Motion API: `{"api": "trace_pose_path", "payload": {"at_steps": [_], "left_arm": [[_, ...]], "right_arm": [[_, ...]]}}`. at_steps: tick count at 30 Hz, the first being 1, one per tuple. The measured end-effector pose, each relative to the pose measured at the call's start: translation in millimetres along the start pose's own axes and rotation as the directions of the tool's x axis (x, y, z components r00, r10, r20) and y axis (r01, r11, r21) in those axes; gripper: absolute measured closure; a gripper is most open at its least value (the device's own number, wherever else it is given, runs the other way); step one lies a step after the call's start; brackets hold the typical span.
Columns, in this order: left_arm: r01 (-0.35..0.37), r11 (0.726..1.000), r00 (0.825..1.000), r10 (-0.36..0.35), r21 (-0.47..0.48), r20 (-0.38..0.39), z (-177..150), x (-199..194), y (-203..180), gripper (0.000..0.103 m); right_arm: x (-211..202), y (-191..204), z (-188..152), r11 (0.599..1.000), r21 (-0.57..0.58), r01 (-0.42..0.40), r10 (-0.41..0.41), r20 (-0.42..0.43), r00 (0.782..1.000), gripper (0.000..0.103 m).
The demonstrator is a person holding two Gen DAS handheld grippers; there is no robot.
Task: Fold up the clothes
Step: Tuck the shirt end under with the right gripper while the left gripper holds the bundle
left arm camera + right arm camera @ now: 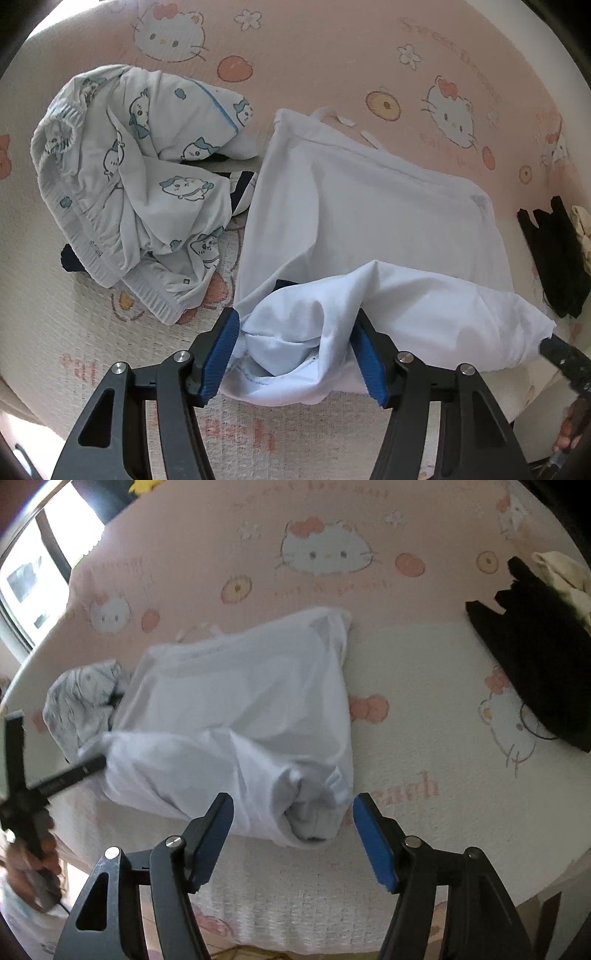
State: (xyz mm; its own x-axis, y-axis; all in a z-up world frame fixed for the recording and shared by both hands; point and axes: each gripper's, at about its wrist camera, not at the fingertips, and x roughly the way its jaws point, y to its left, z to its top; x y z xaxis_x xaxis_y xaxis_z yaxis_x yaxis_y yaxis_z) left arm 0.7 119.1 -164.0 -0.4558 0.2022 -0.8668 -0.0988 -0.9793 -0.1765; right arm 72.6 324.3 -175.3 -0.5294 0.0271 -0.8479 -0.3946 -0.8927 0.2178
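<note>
While bunched, white garment [369, 221] between left tool [301, 354] pads

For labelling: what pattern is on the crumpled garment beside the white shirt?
Blue cartoon cats on white garment; left wrist view.

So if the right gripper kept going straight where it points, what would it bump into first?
Most likely the white shirt. The right gripper has open jaws with nothing pinched, and the shirt's bunched near corner sits right ahead between the fingers. How far off it is, the picture doesn't show clearly.
</note>
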Motion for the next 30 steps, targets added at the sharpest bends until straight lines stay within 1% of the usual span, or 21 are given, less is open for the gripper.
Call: {"api": "trace_pose_path", "payload": {"at_steps": [1,2,3,4,5,7,10,12,14,15,16,17,18,20,23,25,28,30], "left_arm": [[0.007,1.000,1.000,-0.007,0.009,0.002,-0.6,-2.4,-0.1,0.044],[0.021,1.000,1.000,-0.021,0.024,0.000,-1.6,-5.5,0.0,0.044],[0.032,0.999,0.999,-0.032,0.036,-0.007,-3.8,-9.4,0.8,0.044],[0.040,0.998,0.999,-0.040,0.044,-0.015,-6.4,-13.7,2.4,0.044],[0.045,0.998,0.999,-0.044,0.044,-0.019,-8.1,-17.5,5.4,0.044],[0.051,0.998,0.998,-0.050,0.037,-0.025,-11.0,-24.6,12.1,0.044],[0.058,0.998,0.998,-0.057,0.023,-0.024,-13.6,-32.1,23.8,0.044],[0.070,0.998,0.997,-0.070,0.003,-0.023,-13.7,-29.9,28.5,0.044],[0.083,0.996,0.996,-0.083,-0.018,-0.024,-13.7,-27.0,32.2,0.044],[0.076,0.997,0.997,-0.076,-0.009,-0.006,-14.4,-27.7,31.6,0.045],[0.065,0.998,0.998,-0.065,0.009,0.019,-15.5,-29.4,29.9,0.047],[0.052,0.998,0.998,-0.053,0.026,0.044,-16.6,-31.1,28.3,0.059],[0.044,0.998,0.998,-0.047,0.052,0.047,-16.3,-30.5,25.6,0.065],[0.026,0.997,0.999,-0.030,0.079,0.041,-10.7,-26.0,21.6,0.066],[0.000,0.998,0.999,-0.002,0.062,0.034,0.1,-15.8,20.2,0.066],[-0.017,0.999,1.000,0.016,0.046,0.017,4.7,-7.0,21.6,0.066],[-0.018,1.000,1.000,0.019,0.005,-0.020,8.1,5.5,27.4,0.066],[-0.022,1.000,0.999,0.021,-0.021,-0.036,9.8,10.6,32.3,0.063]], "right_arm": [[1.3,0.3,-1.8,1.000,0.002,-0.013,0.013,0.007,1.000,0.041],[3.1,0.9,-2.6,1.000,0.005,-0.011,0.011,0.009,1.000,0.056],[5.3,1.5,-2.9,1.000,0.002,0.011,-0.011,0.005,1.000,0.064],[7.0,1.7,-3.1,0.999,-0.007,0.037,-0.037,-0.002,0.999,0.064],[7.3,1.0,-4.2,0.999,-0.016,0.046,-0.046,-0.006,0.999,0.064],[4.8,-0.7,-5.9,0.999,-0.029,0.045,-0.045,0.005,0.999,0.065],[4.1,-5.7,-3.3,0.999,0.005,0.049,-0.049,-0.001,0.999,0.065],[5.7,-9.5,0.3,0.999,0.034,0.037,-0.037,-0.005,0.999,0.065],[6.6,-11.7,4.4,0.998,0.039,0.049,-0.048,-0.013,0.999,0.065],[7.4,-13.5,7.0,0.997,0.043,0.058,-0.057,-0.018,0.998,0.065],[8.1,-15.3,9.5,0.997,0.047,0.067,-0.066,-0.024,0.998,0.065],[9.5,-17.8,11.6,0.996,0.060,0.070,-0.068,-0.031,0.997,0.065],[11.9,-21.3,13.0,0.994,0.085,0.065,-0.062,-0.040,0.997,0.065],[17.1,-28.9,15.8,0.989,0.136,0.052,-0.045,-0.057,0.997,0.065],[27.3,-38.5,21.7,0.981,0.193,0.031,-0.016,-0.080,0.997,0.065],[32.9,-39.7,28.4,0.983,0.180,0.038,-0.023,-0.083,0.996,0.065],[40.3,-31.6,42.9,0.992,0.082,0.096,-0.089,-0.089,0.992,0.062],[46.8,-23.7,51.6,0.990,0.011,0.137,-0.136,-0.089,0.987,0.060]]}}
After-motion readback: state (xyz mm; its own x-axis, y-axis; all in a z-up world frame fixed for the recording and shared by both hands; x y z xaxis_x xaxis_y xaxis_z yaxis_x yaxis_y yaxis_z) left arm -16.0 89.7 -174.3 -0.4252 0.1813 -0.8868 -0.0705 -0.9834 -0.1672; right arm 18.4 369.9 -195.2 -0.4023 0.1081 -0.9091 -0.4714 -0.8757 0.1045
